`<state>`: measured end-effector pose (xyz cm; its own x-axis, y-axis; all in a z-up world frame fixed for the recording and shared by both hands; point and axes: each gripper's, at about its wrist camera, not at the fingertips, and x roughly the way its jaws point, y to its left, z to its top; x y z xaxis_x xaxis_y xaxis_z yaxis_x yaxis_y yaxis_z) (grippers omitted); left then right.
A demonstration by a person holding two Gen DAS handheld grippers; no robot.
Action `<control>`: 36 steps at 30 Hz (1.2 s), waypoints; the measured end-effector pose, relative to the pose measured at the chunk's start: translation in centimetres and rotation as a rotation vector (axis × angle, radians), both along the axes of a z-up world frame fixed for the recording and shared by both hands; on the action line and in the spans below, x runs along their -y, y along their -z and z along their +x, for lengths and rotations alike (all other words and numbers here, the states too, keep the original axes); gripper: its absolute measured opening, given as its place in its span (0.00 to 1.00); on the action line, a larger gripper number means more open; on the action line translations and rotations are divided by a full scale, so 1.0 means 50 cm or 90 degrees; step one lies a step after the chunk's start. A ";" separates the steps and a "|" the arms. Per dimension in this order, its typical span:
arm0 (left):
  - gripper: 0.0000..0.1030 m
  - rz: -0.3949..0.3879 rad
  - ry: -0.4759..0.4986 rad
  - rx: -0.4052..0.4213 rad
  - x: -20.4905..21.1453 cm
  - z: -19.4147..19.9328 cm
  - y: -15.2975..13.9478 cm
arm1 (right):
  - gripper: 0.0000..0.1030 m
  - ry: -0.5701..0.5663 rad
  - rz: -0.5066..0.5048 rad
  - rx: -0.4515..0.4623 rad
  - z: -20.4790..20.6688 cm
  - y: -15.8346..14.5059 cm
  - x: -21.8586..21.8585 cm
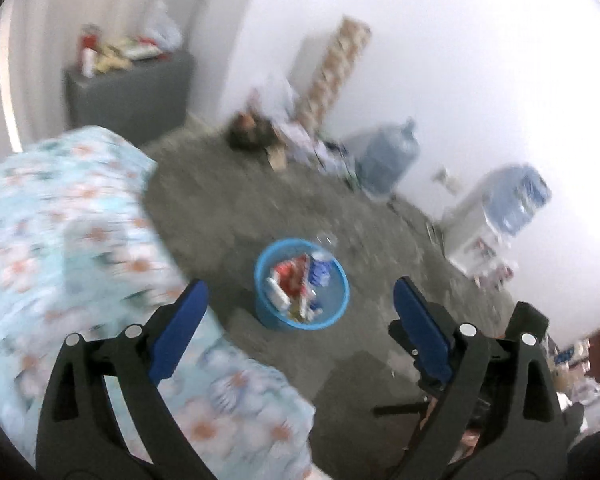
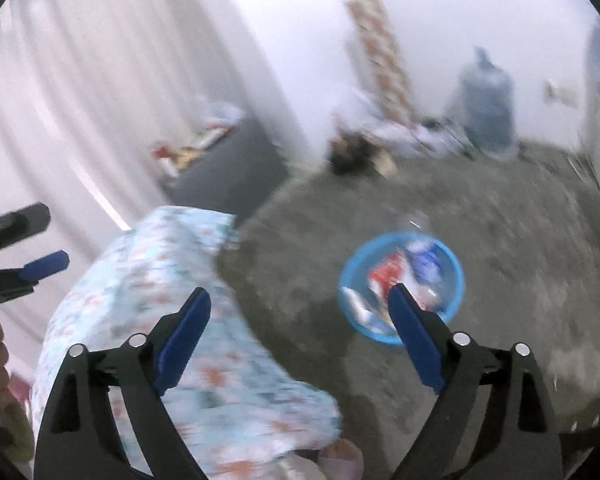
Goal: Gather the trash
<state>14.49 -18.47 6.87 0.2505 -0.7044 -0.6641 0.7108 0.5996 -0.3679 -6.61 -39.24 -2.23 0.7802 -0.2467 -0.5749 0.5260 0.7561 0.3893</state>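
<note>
- A round blue bin (image 1: 301, 285) stands on the grey carpet (image 1: 228, 208), just beside the corner of a bed with a floral cover (image 1: 60, 220); it holds wrappers (image 1: 290, 276) and a clear bottle (image 1: 323, 258).
- The left gripper (image 1: 300, 296) has its jaws spread wide with nothing between them, the bin below and apart.
- The right gripper (image 2: 300, 304) is likewise wide and empty.
- Along the white wall stand a water jug (image 1: 388, 156) and a dispenser (image 1: 496, 220), both blurred.

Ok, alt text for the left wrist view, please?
Blurred fisheye view past the open, empty left claw down at a round blue plastic bin holding wrappers and packets, standing on grey carpet. A floral light-blue bedcover fills the left; large water jugs stand by the white wall.
</note>
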 end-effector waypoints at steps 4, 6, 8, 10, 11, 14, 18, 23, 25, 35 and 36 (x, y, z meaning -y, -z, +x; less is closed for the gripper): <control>0.90 -0.016 -0.083 0.048 -0.137 -0.032 -0.037 | 0.91 -0.059 -0.056 0.022 0.019 -0.067 -0.090; 0.91 -0.019 -0.131 0.071 -0.202 -0.048 -0.045 | 0.93 -0.083 -0.080 0.029 0.020 -0.091 -0.133; 0.91 -0.012 -0.175 0.088 -0.250 -0.064 -0.048 | 0.93 -0.107 -0.095 0.037 0.022 -0.109 -0.168; 0.91 -0.001 -0.219 0.102 -0.291 -0.072 -0.047 | 0.93 -0.128 -0.106 0.039 0.024 -0.124 -0.207; 0.91 0.003 -0.239 0.106 -0.312 -0.073 -0.044 | 0.93 -0.138 -0.109 0.038 0.026 -0.130 -0.220; 0.91 0.032 -0.305 0.117 -0.364 -0.089 -0.027 | 0.94 -0.173 -0.123 0.031 0.031 -0.146 -0.272; 0.91 0.091 -0.363 0.136 -0.401 -0.108 0.006 | 0.94 -0.199 -0.170 0.002 0.032 -0.152 -0.328; 0.91 0.138 -0.407 0.153 -0.435 -0.133 0.042 | 0.94 -0.224 -0.219 -0.040 0.026 -0.150 -0.384; 0.91 0.154 -0.423 0.145 -0.442 -0.138 0.055 | 0.94 -0.226 -0.226 -0.060 0.021 -0.145 -0.395; 0.91 0.197 -0.435 0.093 -0.446 -0.165 0.106 | 0.94 -0.217 -0.210 -0.078 0.013 -0.136 -0.398; 0.91 0.199 -0.433 0.093 -0.444 -0.166 0.107 | 0.94 -0.217 -0.210 -0.079 0.013 -0.135 -0.397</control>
